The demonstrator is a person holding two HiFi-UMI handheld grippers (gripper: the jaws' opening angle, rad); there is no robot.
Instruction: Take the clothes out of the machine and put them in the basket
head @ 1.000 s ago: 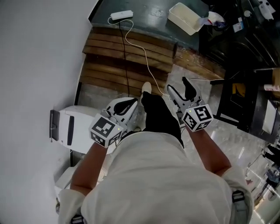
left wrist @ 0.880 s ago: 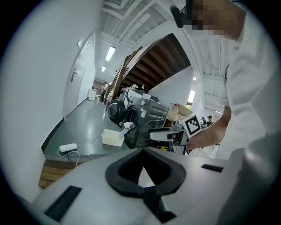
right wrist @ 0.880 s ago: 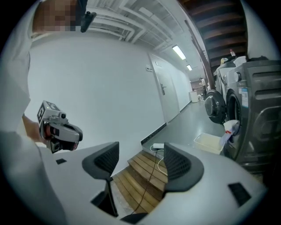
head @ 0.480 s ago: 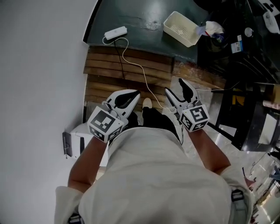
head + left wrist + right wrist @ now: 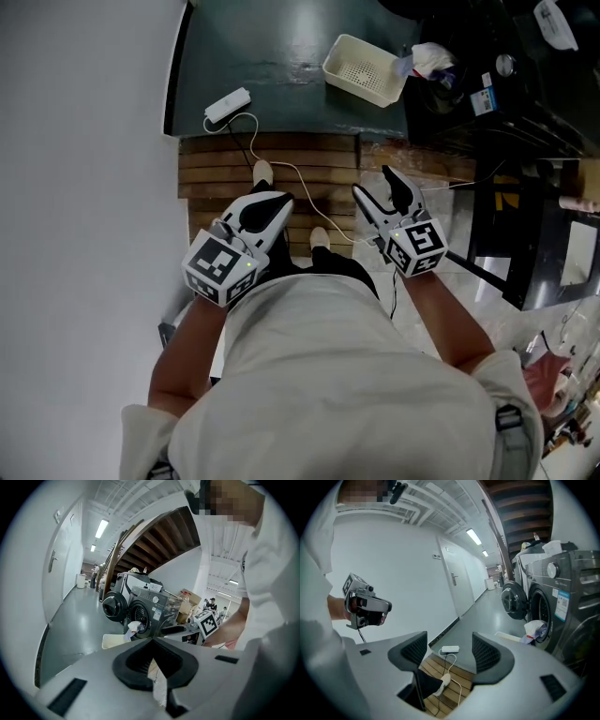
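A dark front-loading washing machine (image 5: 143,611) stands with its round door (image 5: 114,606) swung open. Pale clothes (image 5: 134,626) spill from its drum over a white basket (image 5: 114,641) on the floor. The head view shows the basket (image 5: 364,68) and the clothes (image 5: 427,58) at the top, well ahead of both grippers. The right gripper view has the machine (image 5: 555,611), clothes (image 5: 534,630) and basket (image 5: 509,637) at its right. My left gripper (image 5: 274,200) (image 5: 152,641) is shut and holds nothing. My right gripper (image 5: 377,187) (image 5: 450,651) is open and empty. Both are held at waist height.
A white power strip (image 5: 228,105) lies on the dark floor, its cable running over a wooden slat platform (image 5: 281,159) beneath the grippers. A white wall (image 5: 84,187) runs along the left. Black frames and cluttered equipment (image 5: 511,225) stand at the right. More machines line the corridor.
The person has walked forward: basket, clothes and power strip have drawn closer in the head view, and the white unit at the left has slipped out of sight. Neither gripper's jaws have changed.
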